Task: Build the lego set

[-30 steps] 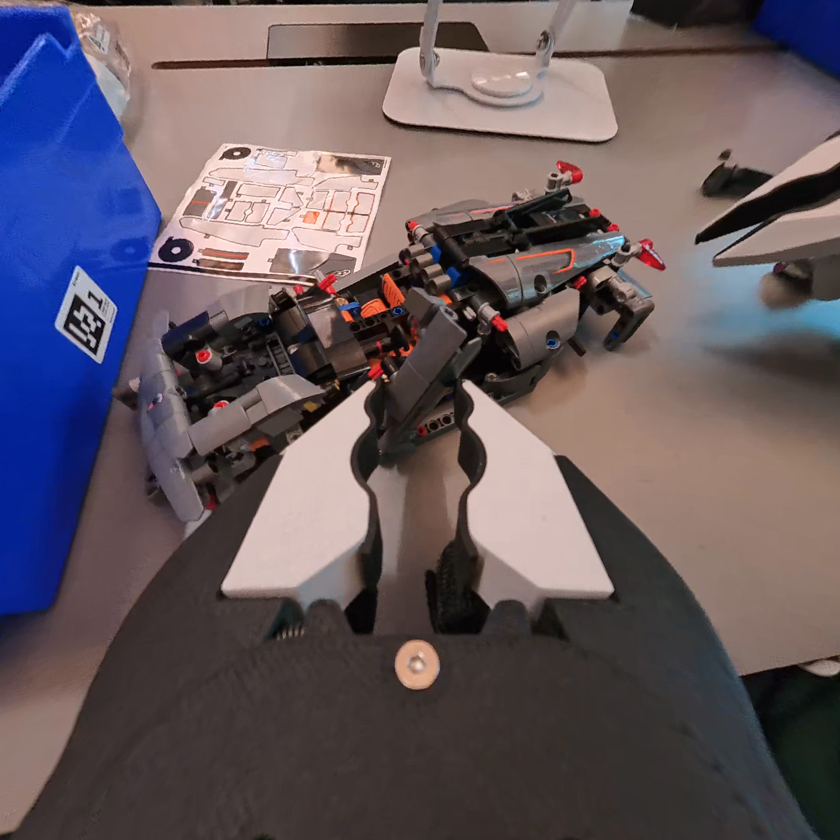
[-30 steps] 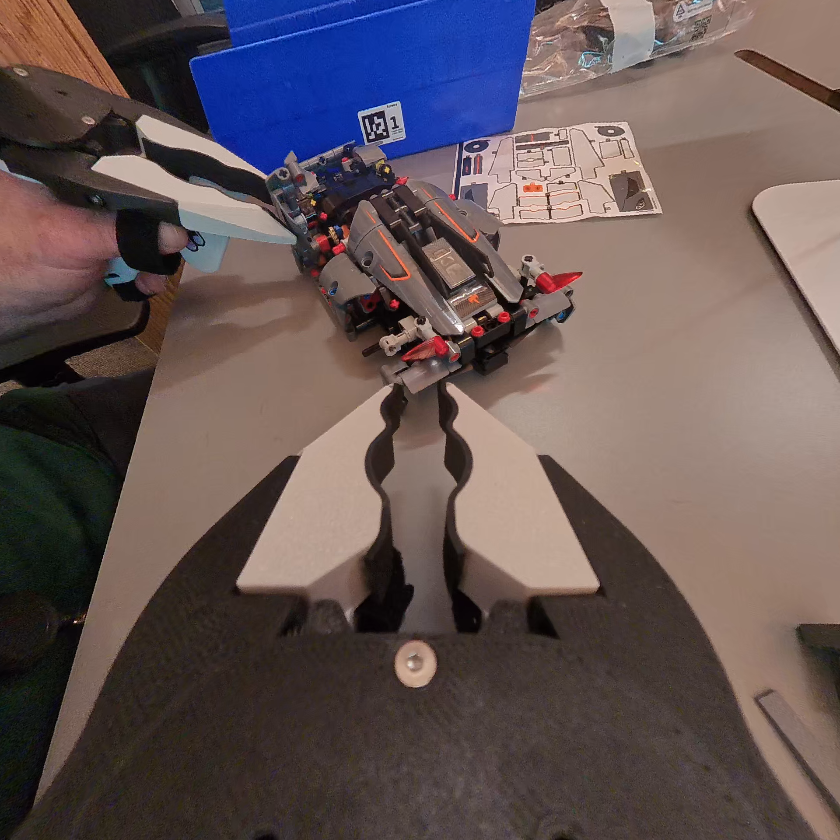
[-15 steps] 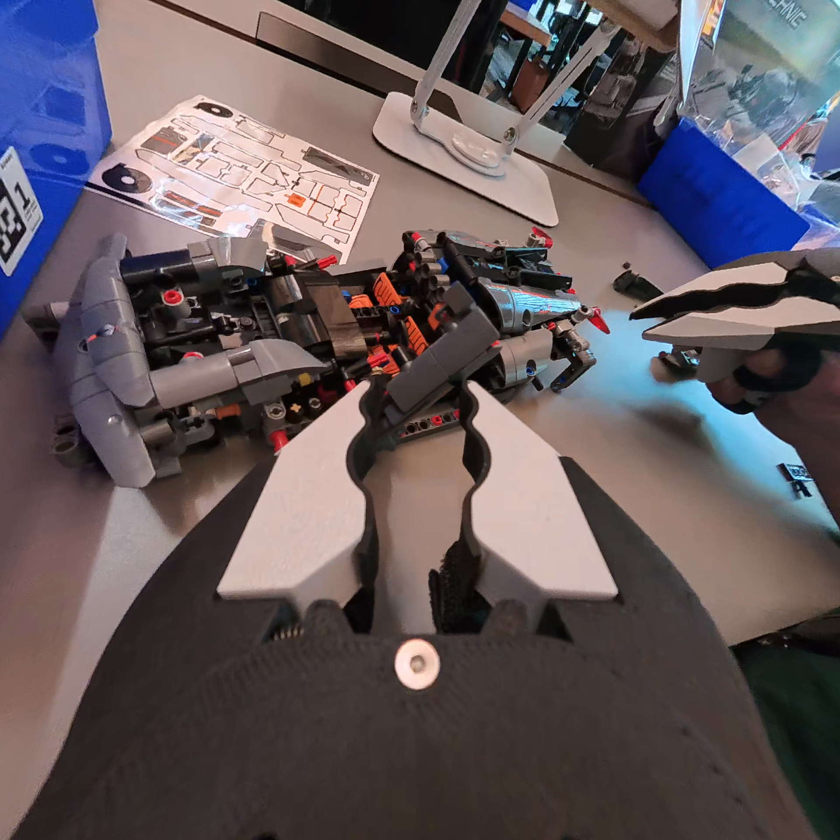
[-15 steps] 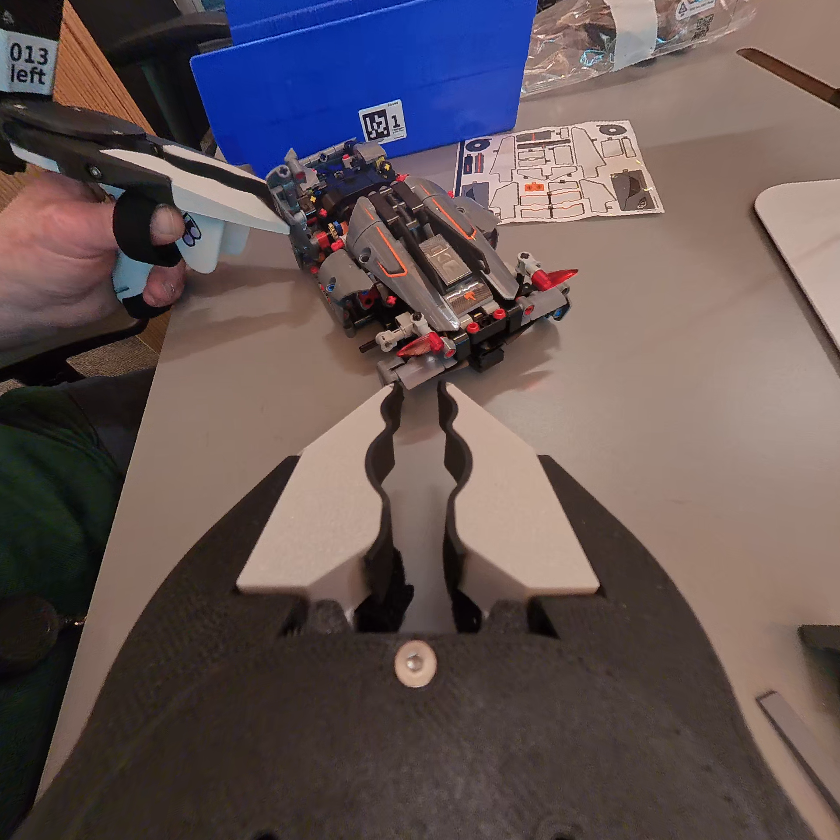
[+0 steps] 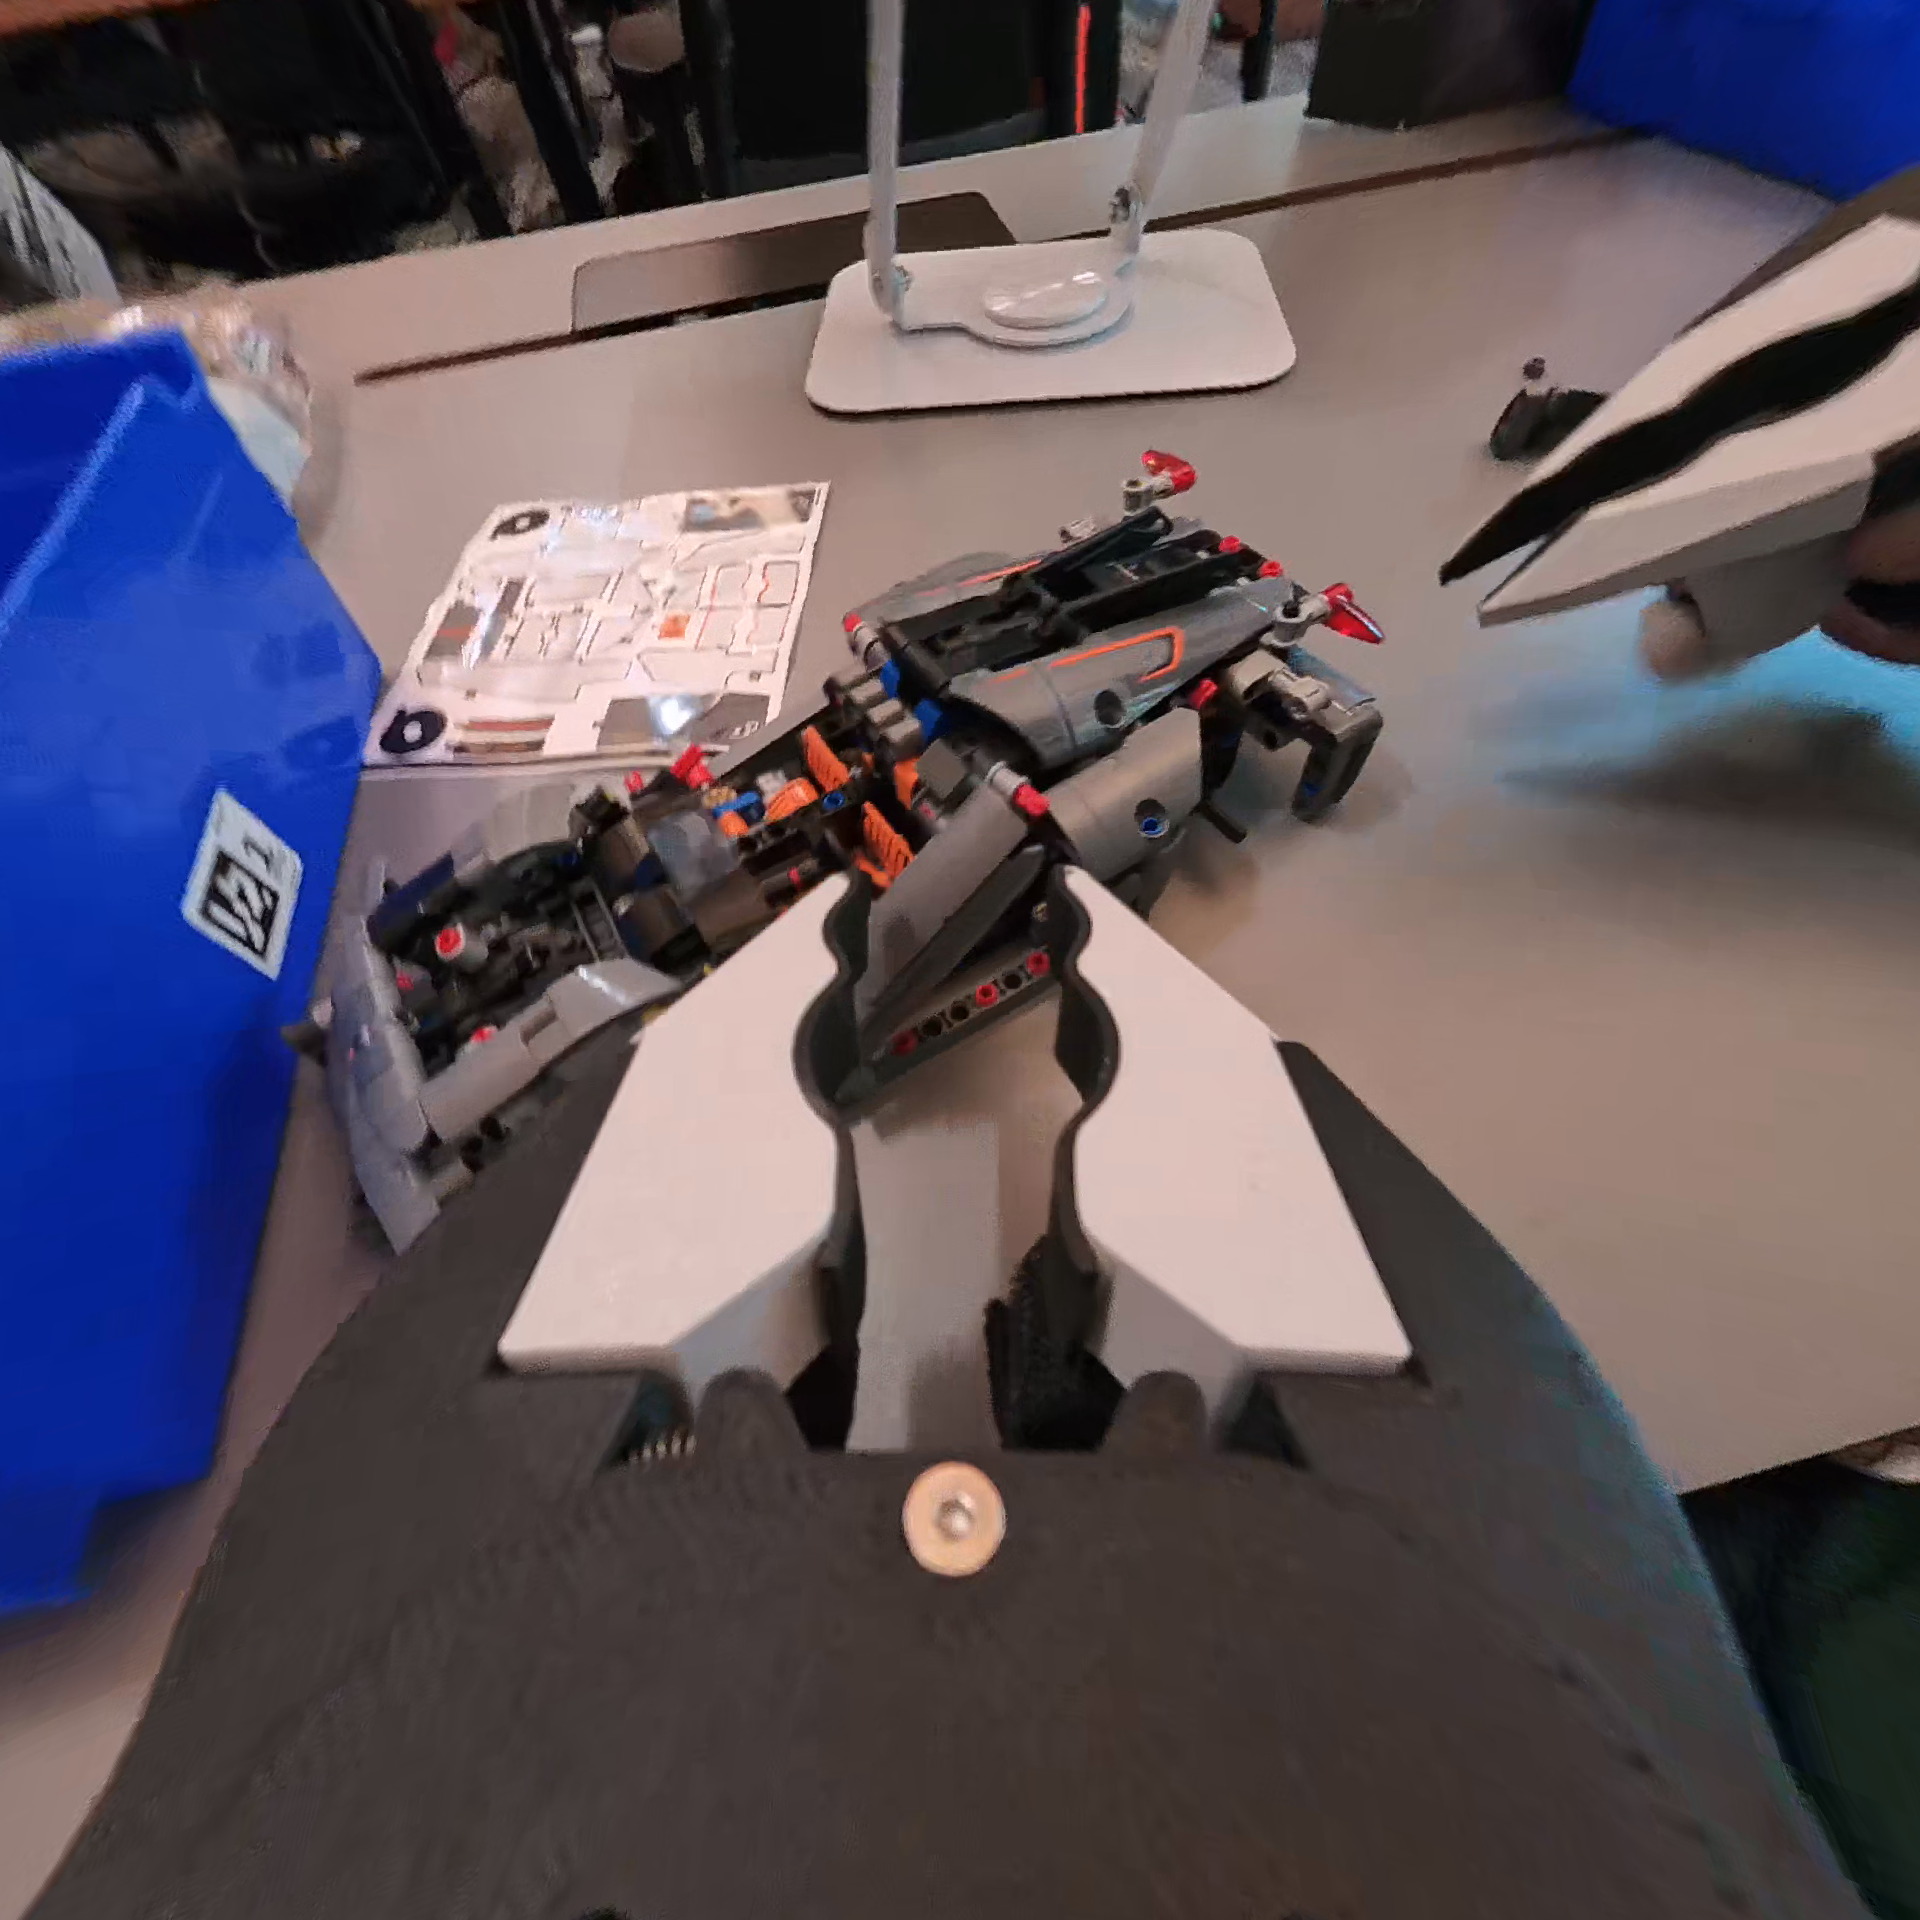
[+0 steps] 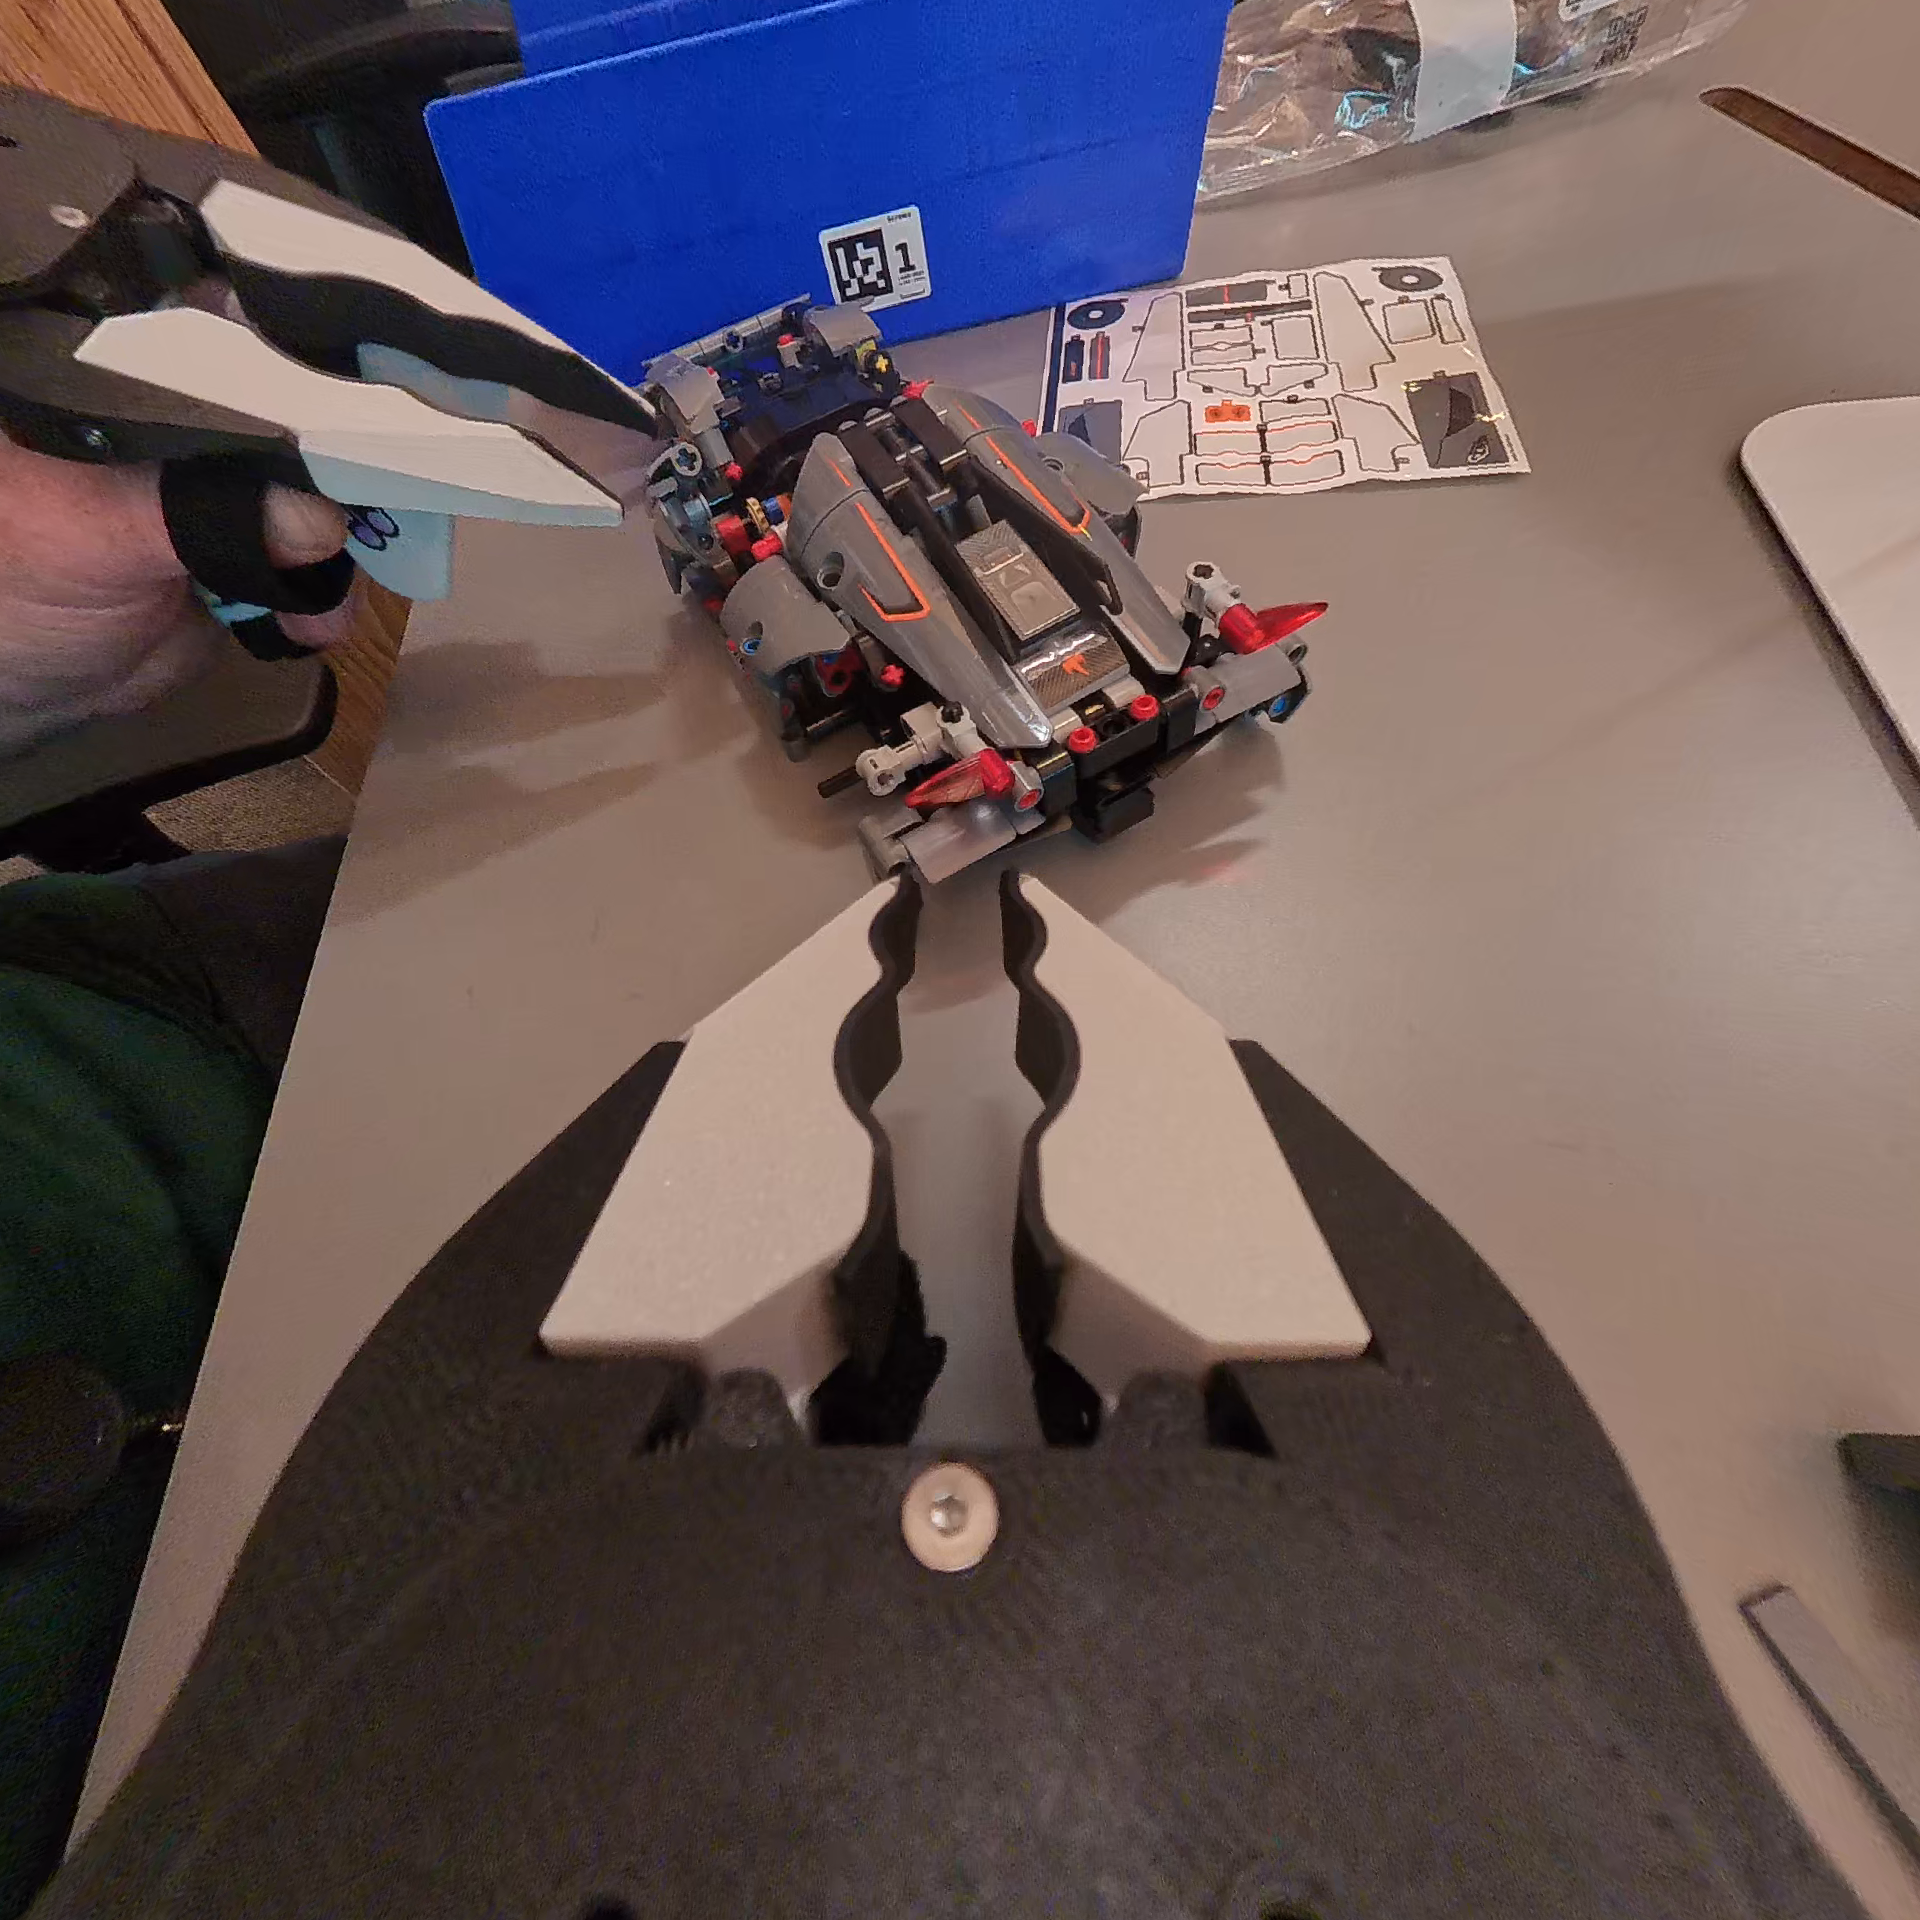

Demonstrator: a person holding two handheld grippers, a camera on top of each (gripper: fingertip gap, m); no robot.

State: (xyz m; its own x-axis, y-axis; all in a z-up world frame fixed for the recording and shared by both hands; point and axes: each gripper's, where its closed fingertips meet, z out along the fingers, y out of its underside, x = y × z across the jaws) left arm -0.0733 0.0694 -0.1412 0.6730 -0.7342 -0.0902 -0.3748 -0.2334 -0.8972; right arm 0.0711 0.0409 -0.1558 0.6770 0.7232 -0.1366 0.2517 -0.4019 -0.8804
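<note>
A grey, black and orange Lego car point(image 5: 1049, 675) lies on the grey table point(image 5: 1455, 987); in the right wrist view it point(image 6: 966, 582) has its red-tipped end toward me. My left gripper point(image 5: 951, 894) is shut on a grey side panel point(image 5: 971, 857) of the car. It shows in the right wrist view point(image 6: 634, 462) at the car's left side, held by a hand. My right gripper point(image 6: 956, 883) is open by a narrow gap and empty, just short of the car's near end. It also shows in the left wrist view point(image 5: 1465, 597) at the right, apart from the car.
A blue bin point(image 6: 810, 135) stands just behind the car, also in the left wrist view point(image 5: 135, 831). A sticker sheet point(image 6: 1288, 374) lies beside it. A white monitor stand point(image 5: 1049, 343) is at the back, a small black part point(image 5: 1538, 416) near it. A plastic bag point(image 6: 1455, 73) lies far back. Some 15 centimetres of space lies between my two pairs of fingers.
The left gripper swung round and back while keeping its hold on the side panel; the car shifted slightly. The right gripper has stayed just behind the car.
</note>
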